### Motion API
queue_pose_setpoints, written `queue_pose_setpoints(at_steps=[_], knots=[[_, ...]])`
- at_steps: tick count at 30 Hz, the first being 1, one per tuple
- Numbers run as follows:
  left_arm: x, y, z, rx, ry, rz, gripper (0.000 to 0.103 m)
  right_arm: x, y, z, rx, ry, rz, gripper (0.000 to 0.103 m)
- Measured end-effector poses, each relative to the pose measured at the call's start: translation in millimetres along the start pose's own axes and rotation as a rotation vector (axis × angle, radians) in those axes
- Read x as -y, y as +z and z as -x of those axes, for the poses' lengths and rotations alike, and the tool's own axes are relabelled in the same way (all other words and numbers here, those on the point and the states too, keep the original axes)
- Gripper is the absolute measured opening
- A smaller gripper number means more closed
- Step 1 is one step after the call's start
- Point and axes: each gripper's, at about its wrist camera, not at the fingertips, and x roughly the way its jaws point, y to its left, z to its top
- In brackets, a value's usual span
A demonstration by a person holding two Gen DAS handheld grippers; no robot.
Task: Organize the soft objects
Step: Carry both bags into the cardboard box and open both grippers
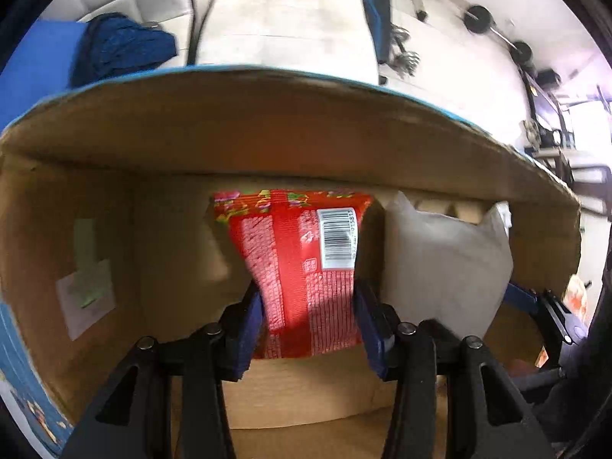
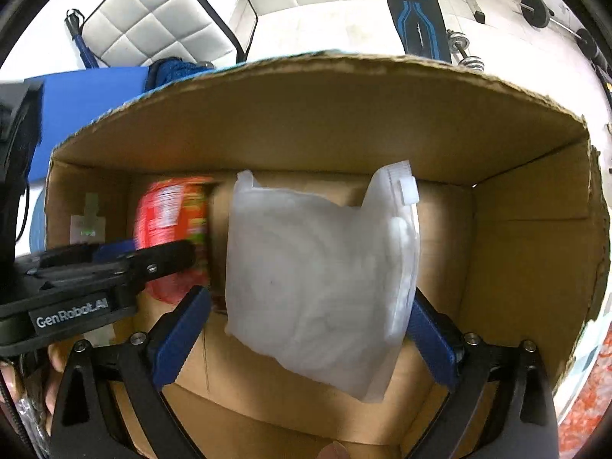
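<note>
My left gripper [image 1: 308, 310] is shut on a red snack packet [image 1: 302, 267] with a white barcode, held inside an open cardboard box [image 1: 267, 134]. My right gripper [image 2: 310, 329] is shut on a white translucent zip bag [image 2: 317, 267], held inside the same box [image 2: 344, 114]. The white bag [image 1: 443, 264] hangs just right of the red packet in the left wrist view. In the right wrist view the red packet [image 2: 168, 210] and the left gripper body [image 2: 95, 267] are to the left of the bag.
A dark blue cloth [image 1: 122, 49] lies on a blue surface [image 1: 34, 61] behind the box's left corner. White padded chairs [image 2: 160, 23] and a tiled floor with barbell weights [image 2: 535, 7] lie beyond. A paper label [image 1: 86, 298] sticks to the box's left wall.
</note>
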Motion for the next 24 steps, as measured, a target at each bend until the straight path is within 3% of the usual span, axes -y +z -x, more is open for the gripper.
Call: queue_pose_setpoints(at_steps=[5,11,18,24], knots=[[15.6,2.2,-0.8,-0.031,-0.019,-0.051,0.049,-5.0,-10.4,0.1,-0.019,-0.021,0.012,0.101],[18.8,-2.2,16.7,-0.018,-0.021,-0.031,0.069,-7.0,-19.8,13.1,-0.009,-0.029,-0.007,0.101],[13.1,-28.0,51.6,0.079,0.066,-0.043,0.076,-19.0,-47.6,35.2,0.013,-0.056,-0.023,0.101],[2.3,-68.5,80.9,0.186,0.088,-0.008,0.078,-30.4,-79.4,57.9,0.05,-0.072,-0.033,0.101]])
